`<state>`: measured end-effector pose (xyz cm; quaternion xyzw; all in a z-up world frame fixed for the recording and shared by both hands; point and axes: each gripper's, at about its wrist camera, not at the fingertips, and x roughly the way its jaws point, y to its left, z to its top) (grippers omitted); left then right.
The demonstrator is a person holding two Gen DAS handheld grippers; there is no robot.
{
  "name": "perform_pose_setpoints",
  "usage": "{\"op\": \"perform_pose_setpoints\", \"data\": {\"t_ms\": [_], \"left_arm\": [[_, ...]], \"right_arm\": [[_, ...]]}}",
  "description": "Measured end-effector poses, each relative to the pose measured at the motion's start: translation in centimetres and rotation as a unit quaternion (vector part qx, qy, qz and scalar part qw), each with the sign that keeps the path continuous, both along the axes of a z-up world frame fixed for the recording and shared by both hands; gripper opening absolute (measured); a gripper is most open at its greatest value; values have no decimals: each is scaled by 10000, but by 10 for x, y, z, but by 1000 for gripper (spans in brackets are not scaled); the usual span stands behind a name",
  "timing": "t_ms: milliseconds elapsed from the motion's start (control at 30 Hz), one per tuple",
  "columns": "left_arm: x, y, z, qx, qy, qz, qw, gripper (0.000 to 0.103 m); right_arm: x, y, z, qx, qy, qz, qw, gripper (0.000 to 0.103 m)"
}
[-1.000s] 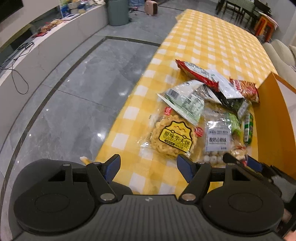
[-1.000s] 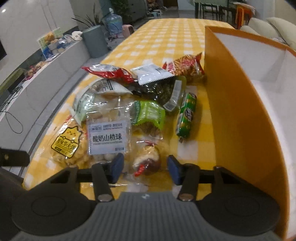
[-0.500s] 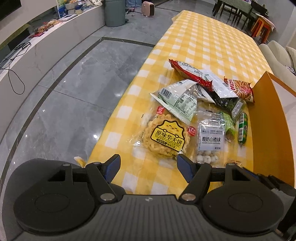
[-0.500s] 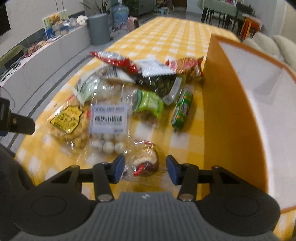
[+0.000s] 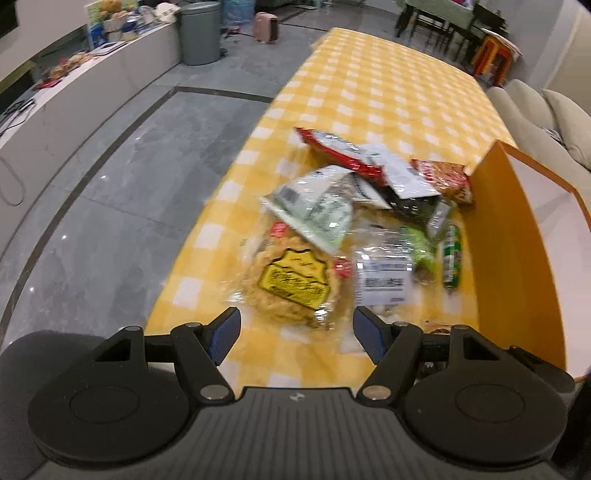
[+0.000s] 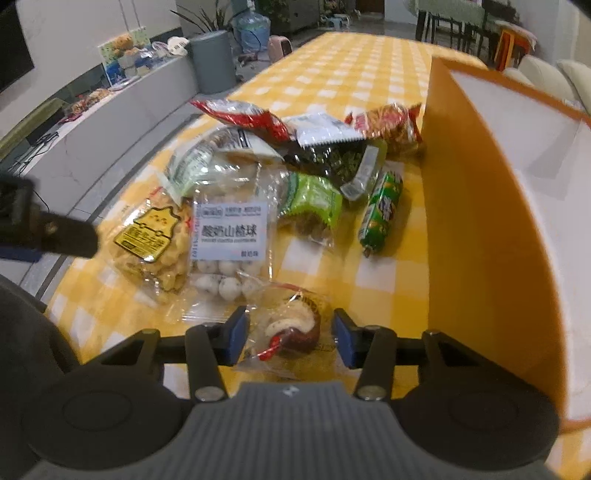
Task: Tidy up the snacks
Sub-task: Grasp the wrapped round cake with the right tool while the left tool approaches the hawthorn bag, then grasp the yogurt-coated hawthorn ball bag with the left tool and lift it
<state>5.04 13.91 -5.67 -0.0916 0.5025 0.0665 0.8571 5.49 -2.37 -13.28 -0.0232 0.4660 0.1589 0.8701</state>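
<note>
A small cake in clear wrap [image 6: 295, 326] sits between the blue pads of my right gripper [image 6: 290, 339], whose jaws are closing on the wrapper just above the yellow checked tablecloth [image 6: 391, 280]. My left gripper [image 5: 297, 332] hangs open and empty over the table's near edge, just short of a bag of yellow waffle biscuits [image 5: 291, 280]; it also shows as a dark arm, the left gripper [image 6: 48, 229]. Beyond lie a pack of white yoghurt balls [image 6: 229, 243], a green sausage [image 6: 382, 210] and several more snack bags. An open orange box [image 6: 476, 221] stands to the right.
The table's left edge [image 5: 207, 221] drops to a grey tiled floor. A low grey counter [image 5: 92, 92] and a bin [image 5: 199, 33] stand far left. Chairs and a sofa [image 5: 535, 107] are beyond the box. The far tablecloth [image 5: 369, 85] holds nothing.
The right wrist view has shifted while the wrapped cake stays between its pads. The left wrist view now looks further along the table, with motion blur.
</note>
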Motion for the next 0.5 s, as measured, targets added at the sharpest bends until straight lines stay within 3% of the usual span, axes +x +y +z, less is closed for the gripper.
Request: {"op": "perform_pose_setpoints", "data": {"t_ms": [100,300,500], "left_arm": [[12,-16,-2,39,178,-221,9996,82],[27,-42,-6,-40,298,-359,9989,82],[40,-58,-13,-11,390,-355,9986,83]], "right_arm": [[-12,-3,16,-50,-219,59,9997,47],[-24,-32,59,599,-389,-36,9974,47],[-24,-70,105,797,-996,-437,9909,48]]}}
